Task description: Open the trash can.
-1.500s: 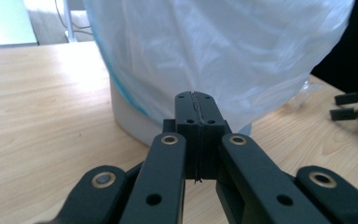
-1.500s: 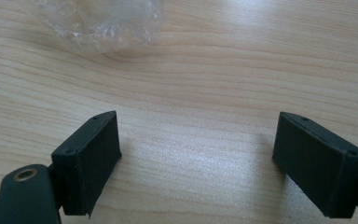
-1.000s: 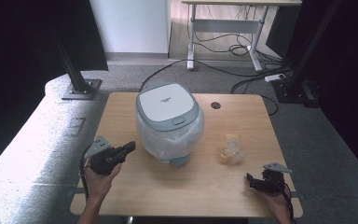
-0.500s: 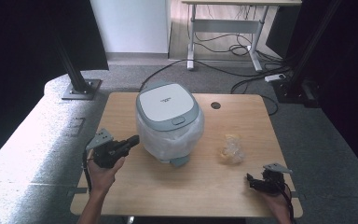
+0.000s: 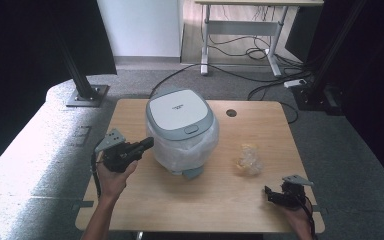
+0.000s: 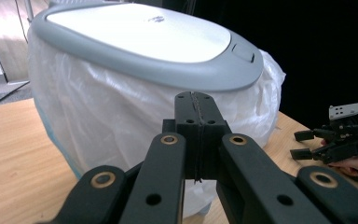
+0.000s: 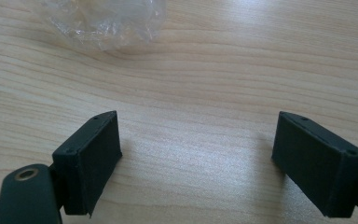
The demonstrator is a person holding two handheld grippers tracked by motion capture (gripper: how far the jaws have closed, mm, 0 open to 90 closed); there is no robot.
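the rice cooker [image 5: 181,130] is sitting mid-desk [image 5: 130,115], the left gripper [image 5: 147,143] hanging just left of it, the crumpled plastic wrap [image 5: 249,159] lying to its right, the right gripper [image 5: 270,194] resting near the desk's front right corner.

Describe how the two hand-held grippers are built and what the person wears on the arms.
Both the left gripper and the right gripper are matte black, with jointed link arms pinned by brass-coloured rivets and blocky, flat-faced pads. Each carries a grey three-cornered plate on top, with small holes, and trails a black cable. The forearms are bare, no sleeves in sight.
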